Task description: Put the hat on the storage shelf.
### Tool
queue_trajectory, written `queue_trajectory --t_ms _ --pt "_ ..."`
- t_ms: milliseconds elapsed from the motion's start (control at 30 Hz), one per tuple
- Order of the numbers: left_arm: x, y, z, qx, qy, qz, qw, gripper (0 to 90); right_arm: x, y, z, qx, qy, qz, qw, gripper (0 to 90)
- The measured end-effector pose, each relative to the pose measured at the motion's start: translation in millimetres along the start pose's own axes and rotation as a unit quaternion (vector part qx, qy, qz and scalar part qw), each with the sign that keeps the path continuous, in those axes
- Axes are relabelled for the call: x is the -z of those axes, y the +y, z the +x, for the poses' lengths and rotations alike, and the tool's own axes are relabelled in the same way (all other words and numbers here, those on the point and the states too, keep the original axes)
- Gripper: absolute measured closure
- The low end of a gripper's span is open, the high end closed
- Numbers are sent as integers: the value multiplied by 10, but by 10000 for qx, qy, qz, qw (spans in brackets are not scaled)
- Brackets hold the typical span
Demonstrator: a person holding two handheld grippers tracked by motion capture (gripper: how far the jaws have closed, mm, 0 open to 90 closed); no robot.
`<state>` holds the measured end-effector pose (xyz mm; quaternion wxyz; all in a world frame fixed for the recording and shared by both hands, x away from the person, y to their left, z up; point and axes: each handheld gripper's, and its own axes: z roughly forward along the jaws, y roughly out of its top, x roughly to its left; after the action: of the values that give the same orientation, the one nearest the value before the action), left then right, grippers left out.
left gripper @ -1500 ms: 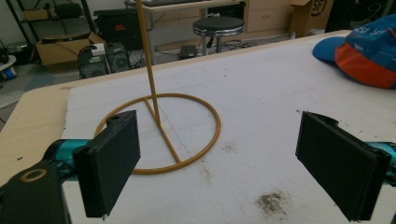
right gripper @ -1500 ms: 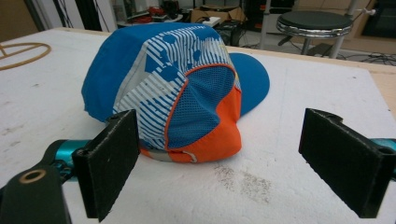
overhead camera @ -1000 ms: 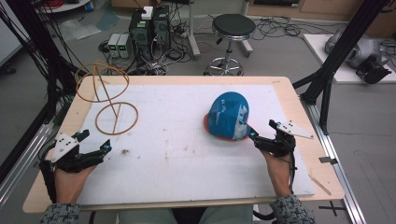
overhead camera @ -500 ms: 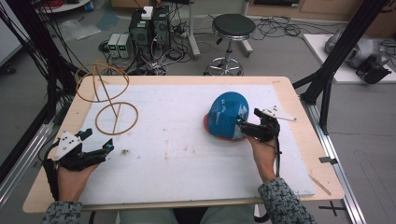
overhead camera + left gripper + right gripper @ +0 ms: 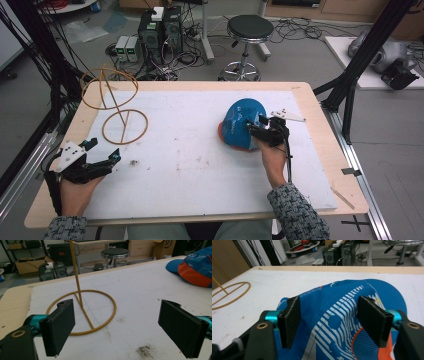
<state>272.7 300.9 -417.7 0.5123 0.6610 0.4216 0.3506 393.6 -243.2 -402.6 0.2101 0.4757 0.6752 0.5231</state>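
A blue cap [image 5: 239, 122] with an orange underside lies on the white mat, right of centre. My right gripper [image 5: 255, 128] sits on its near right side. Its jaws have just been closing; in the right gripper view the cap's crown [image 5: 337, 310] rises between the two pads, which stand a good way apart. My left gripper [image 5: 105, 150] rests open at the mat's near left corner with nothing between its jaws [image 5: 122, 327]. Just ahead of it stands a yellow wire stand [image 5: 76, 277] with a ring base [image 5: 125, 143]. The cap [image 5: 197, 267] also appears far right in the left gripper view.
The white mat [image 5: 190, 165] covers most of the wooden table [image 5: 320, 125]. Dirt specks [image 5: 134, 162] lie near the left gripper. Black frame posts [image 5: 350, 75] stand at both sides. A stool [image 5: 248, 30] and computer boxes [image 5: 160, 27] are on the floor beyond.
My right gripper slid left onto the cap, pushing it slightly left, and its jaws narrowed around the crown. The left gripper stayed put.
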Motion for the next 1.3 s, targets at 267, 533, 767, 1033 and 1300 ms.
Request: queue_trajectory --t_ms 267,533,767,1033,1300 --pt "-3 -5 4 6 -7 4 10000 144 -49 24 21 59 -57 45 10000 559" --pt "-6 -4 1 -9 -81 5 10000 144 -39 41 23 162 -58 32 9998 774" --pt "-7 -6 -1 -16 -86 10 10000 144 -24 60 35 290 -23 -72 9996 885" --pt "-12 -12 -2 -11 -90 26 10000 144 17 110 21 146 55 -130 9998 892" --pt "-13 -19 4 10 -80 22 10000 144 57 309 171 83 390 -377 9985 894"
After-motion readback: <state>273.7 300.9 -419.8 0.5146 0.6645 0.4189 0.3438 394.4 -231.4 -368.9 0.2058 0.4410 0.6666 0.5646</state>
